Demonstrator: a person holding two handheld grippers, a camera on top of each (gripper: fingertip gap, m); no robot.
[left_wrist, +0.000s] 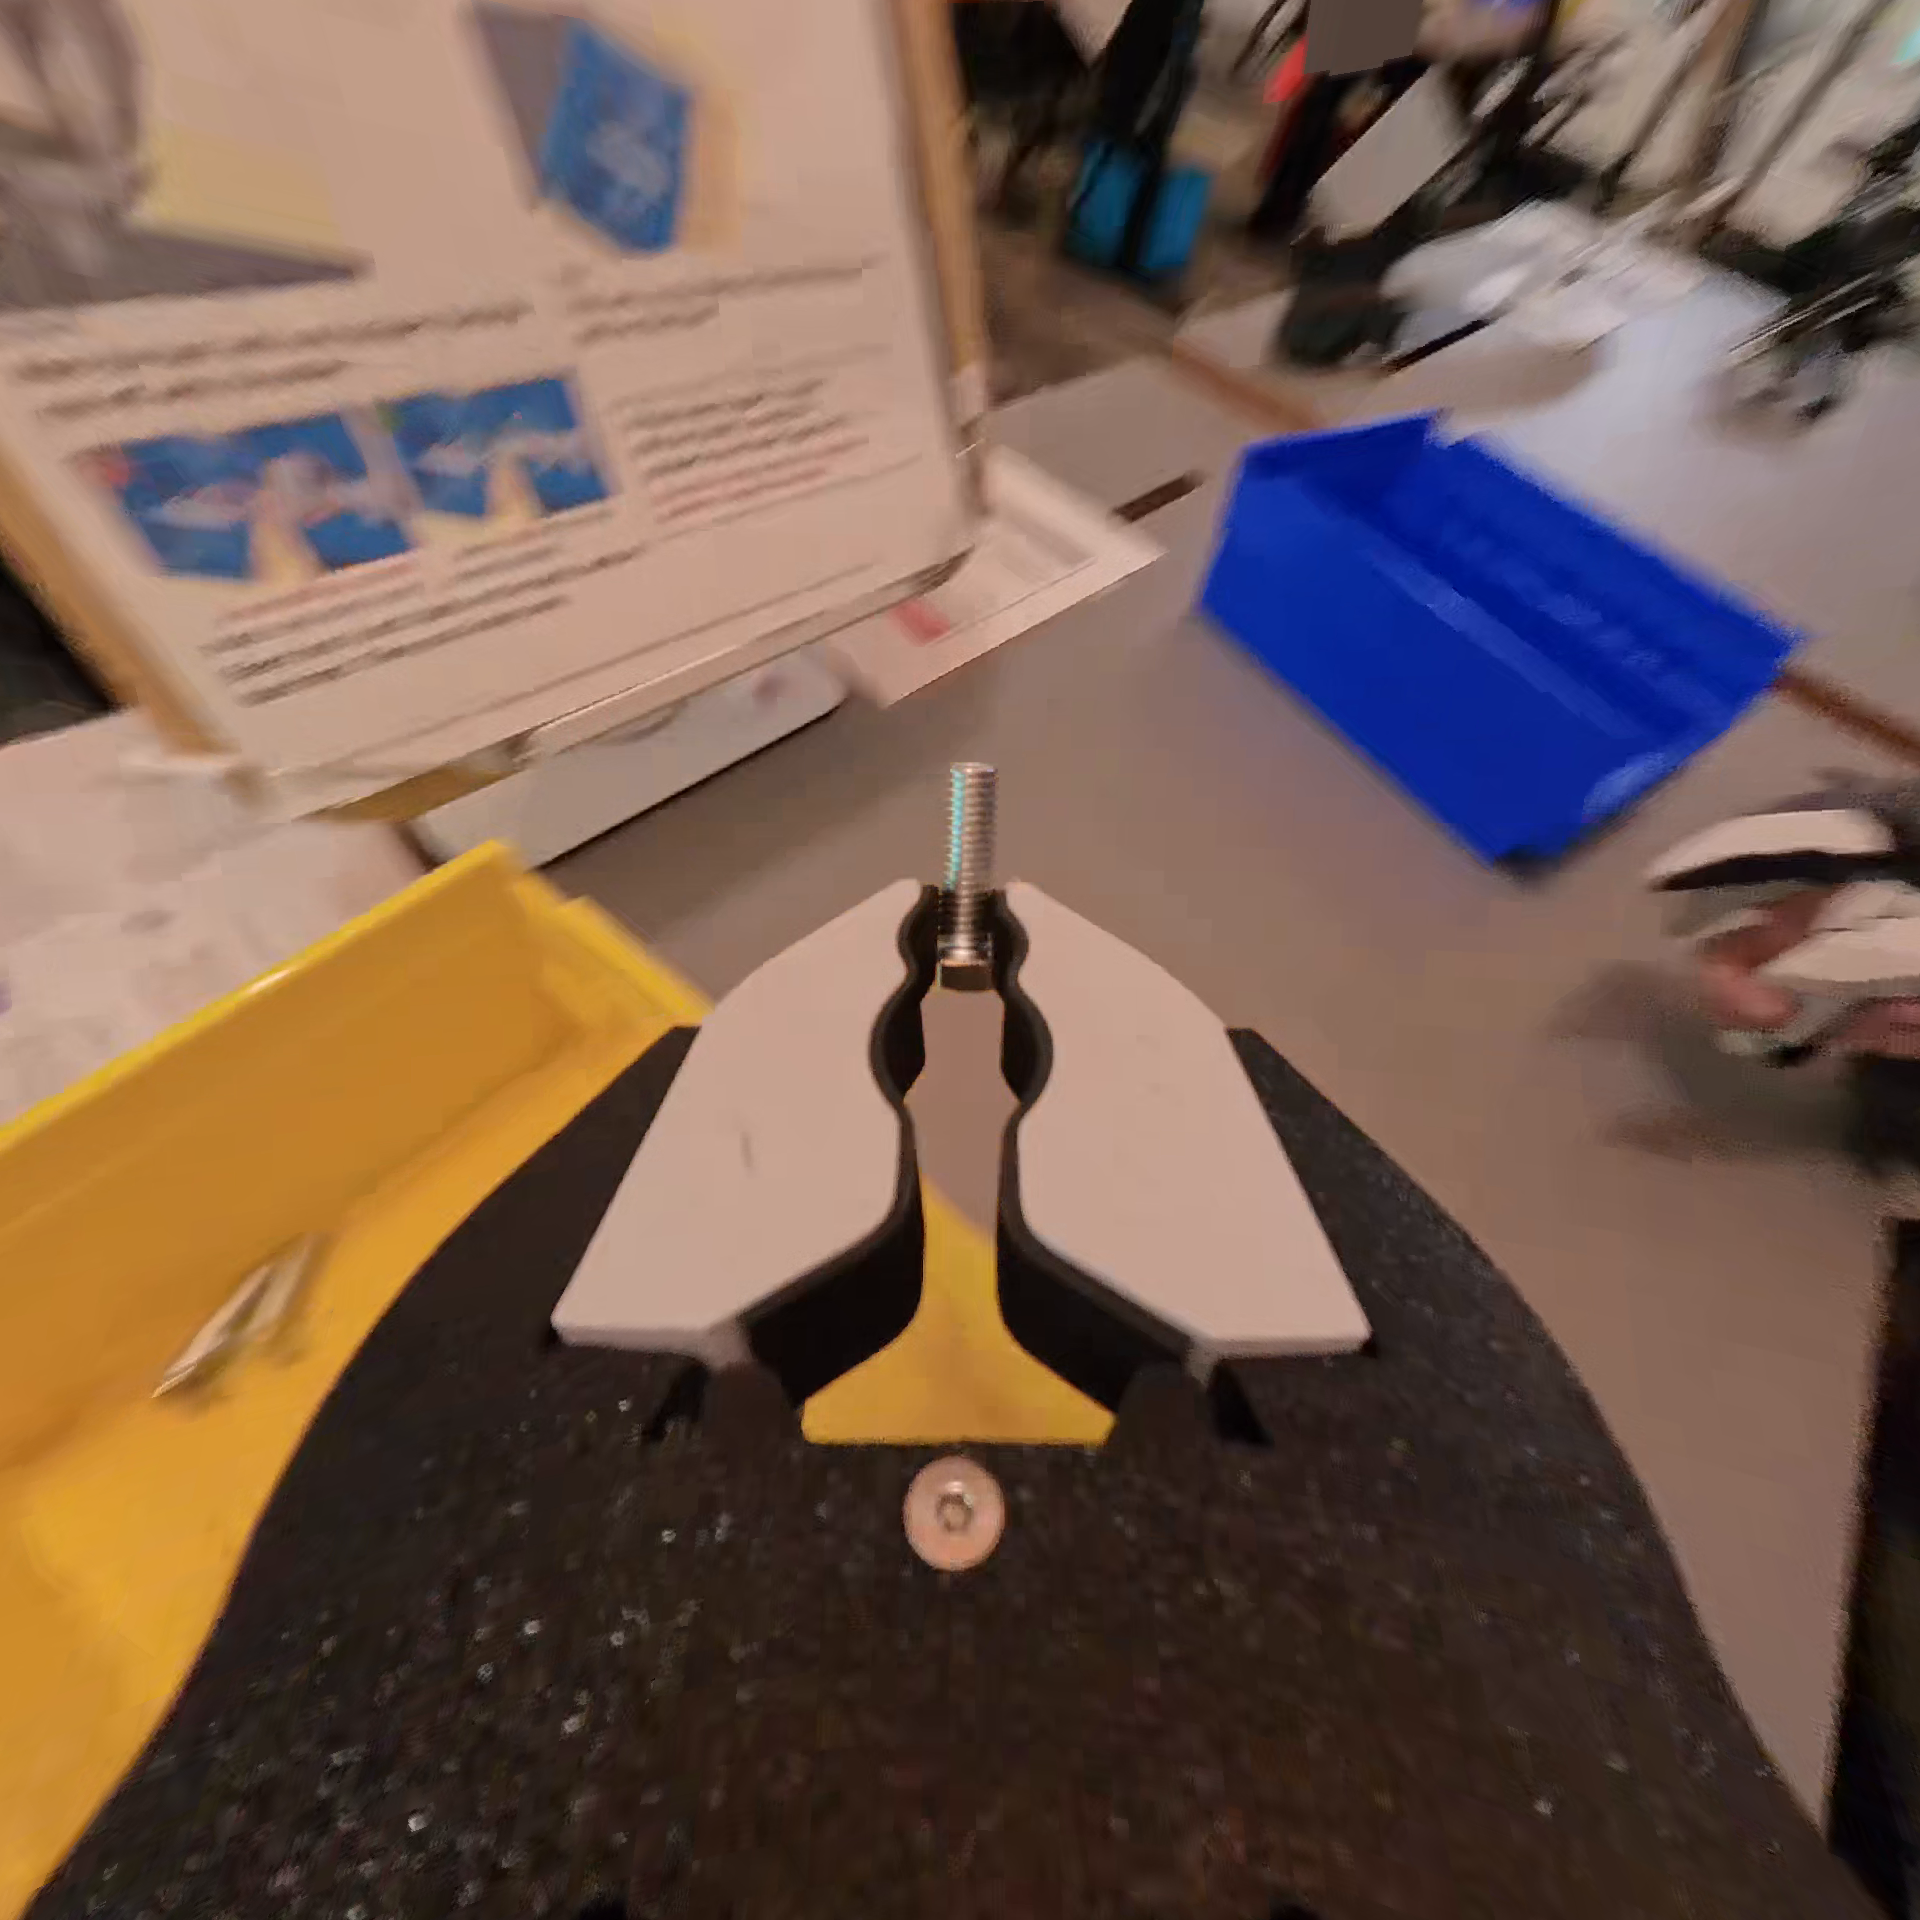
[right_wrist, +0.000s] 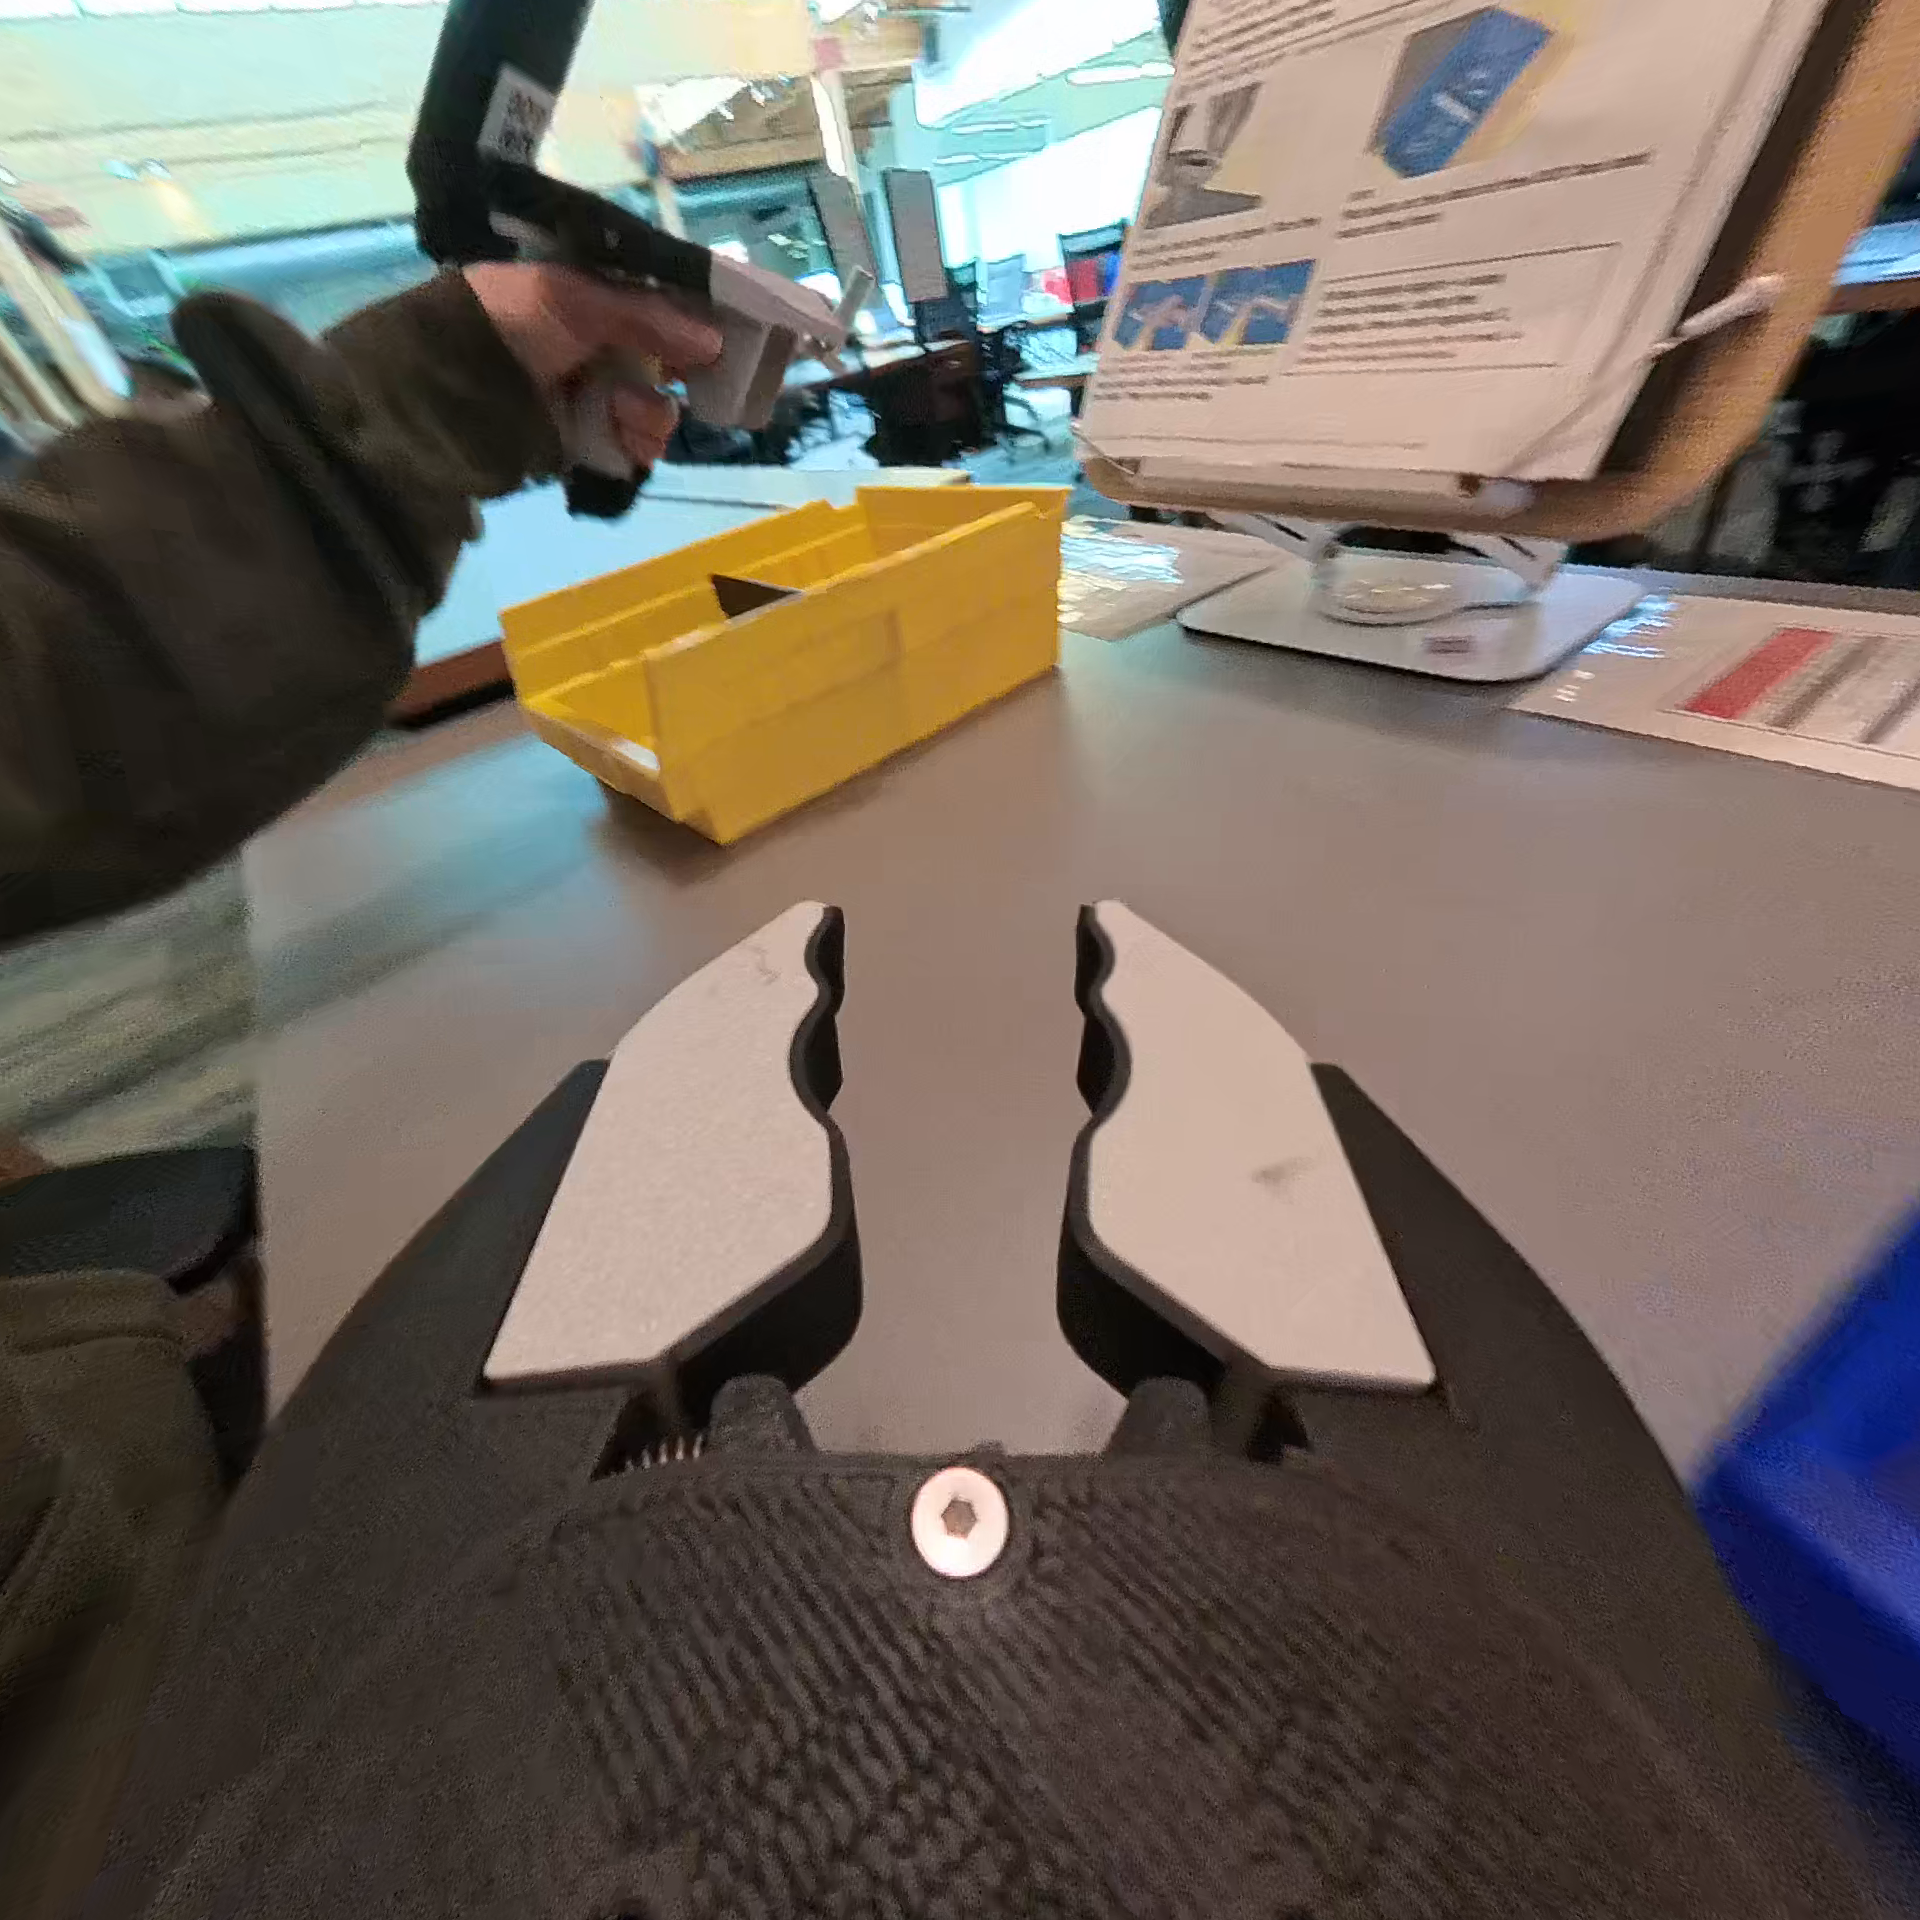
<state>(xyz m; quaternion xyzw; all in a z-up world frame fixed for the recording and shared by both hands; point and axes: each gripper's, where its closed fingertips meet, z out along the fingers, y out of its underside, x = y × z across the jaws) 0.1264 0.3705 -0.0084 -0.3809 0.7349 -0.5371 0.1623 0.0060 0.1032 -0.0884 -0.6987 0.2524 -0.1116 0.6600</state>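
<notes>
My left gripper (left_wrist: 964, 902) is shut on a silver bolt (left_wrist: 970, 831), gripped near its hex head, with the threaded shank sticking out past the fingertips. It hangs over the near corner of a yellow bin (left_wrist: 260, 1091), which holds another metal piece (left_wrist: 244, 1320). A blue bin (left_wrist: 1475, 623) stands on the grey table to the right. My right gripper (right_wrist: 961, 920) is open and empty, low over the bare grey table (right_wrist: 1351, 935). In the right wrist view the left gripper (right_wrist: 831, 312) is held in a hand above the yellow bin (right_wrist: 790, 644).
A printed instruction sheet on a cardboard stand (left_wrist: 468, 364) rises behind the yellow bin; it also shows in the right wrist view (right_wrist: 1403, 229) on a white base (right_wrist: 1403, 623). A paper sheet (right_wrist: 1766, 686) lies at the right. The blue bin's edge (right_wrist: 1829, 1538) is near my right gripper. Some 30 cm of space lies between my two pairs of fingers.
</notes>
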